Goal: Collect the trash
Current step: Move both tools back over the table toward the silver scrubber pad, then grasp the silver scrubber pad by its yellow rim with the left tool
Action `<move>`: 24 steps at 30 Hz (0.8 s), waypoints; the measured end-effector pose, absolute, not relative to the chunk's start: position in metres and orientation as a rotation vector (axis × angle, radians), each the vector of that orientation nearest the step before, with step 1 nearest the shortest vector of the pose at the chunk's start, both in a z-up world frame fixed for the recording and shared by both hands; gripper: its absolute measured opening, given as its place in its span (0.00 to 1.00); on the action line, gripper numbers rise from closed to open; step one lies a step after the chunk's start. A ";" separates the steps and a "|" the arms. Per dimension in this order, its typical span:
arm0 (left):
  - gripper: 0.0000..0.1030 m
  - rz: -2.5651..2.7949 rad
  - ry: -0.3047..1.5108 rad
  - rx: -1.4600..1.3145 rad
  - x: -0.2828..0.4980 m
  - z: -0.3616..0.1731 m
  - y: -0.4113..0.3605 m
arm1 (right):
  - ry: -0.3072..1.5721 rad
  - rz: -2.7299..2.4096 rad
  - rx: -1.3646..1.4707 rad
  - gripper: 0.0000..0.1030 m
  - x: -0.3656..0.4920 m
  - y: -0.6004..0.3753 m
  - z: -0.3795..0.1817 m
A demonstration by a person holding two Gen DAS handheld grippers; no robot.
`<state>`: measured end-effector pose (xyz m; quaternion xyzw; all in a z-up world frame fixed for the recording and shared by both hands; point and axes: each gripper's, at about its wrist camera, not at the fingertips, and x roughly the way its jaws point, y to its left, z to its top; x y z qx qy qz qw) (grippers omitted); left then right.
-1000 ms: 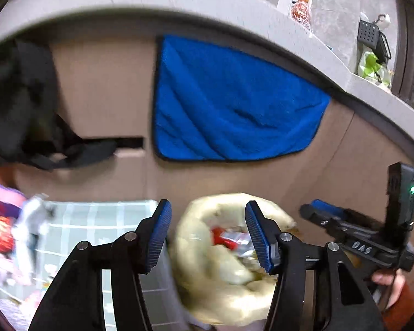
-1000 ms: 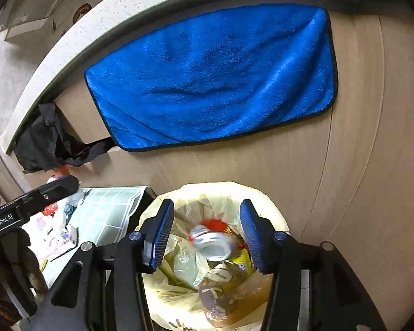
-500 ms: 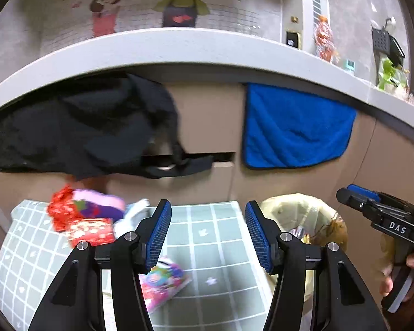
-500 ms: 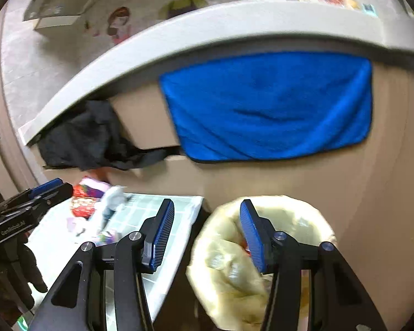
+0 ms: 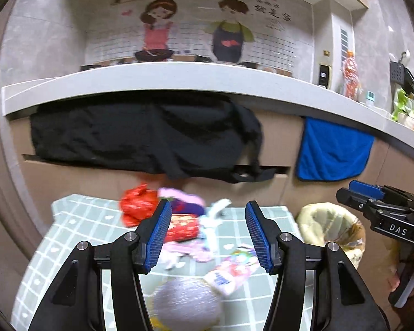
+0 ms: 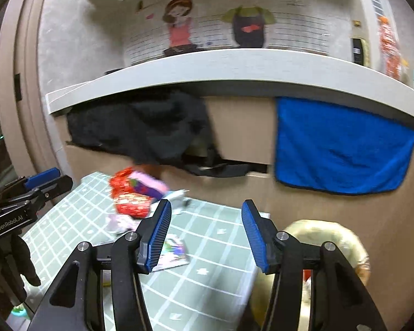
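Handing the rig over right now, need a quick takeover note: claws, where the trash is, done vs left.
Left claw: open, nothing between its fingers, over the checked table.
Right claw: jaws opening, empty, at the table's edge by the bin.
Trash bin: yellow-lined, on the floor right of the table, already holding some trash.
Left to collect: red wrapper, purple packet, white wrapper, colourful packet, grey crumpled ball nearest the left claw.
Next, probably: grab the ball or a packet and carry it to the bin.
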<state>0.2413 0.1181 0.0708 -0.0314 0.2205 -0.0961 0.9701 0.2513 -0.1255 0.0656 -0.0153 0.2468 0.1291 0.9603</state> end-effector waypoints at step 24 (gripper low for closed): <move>0.60 -0.368 0.863 -0.354 0.297 -0.059 0.191 | 0.743 0.426 0.049 0.48 0.274 -0.084 -0.020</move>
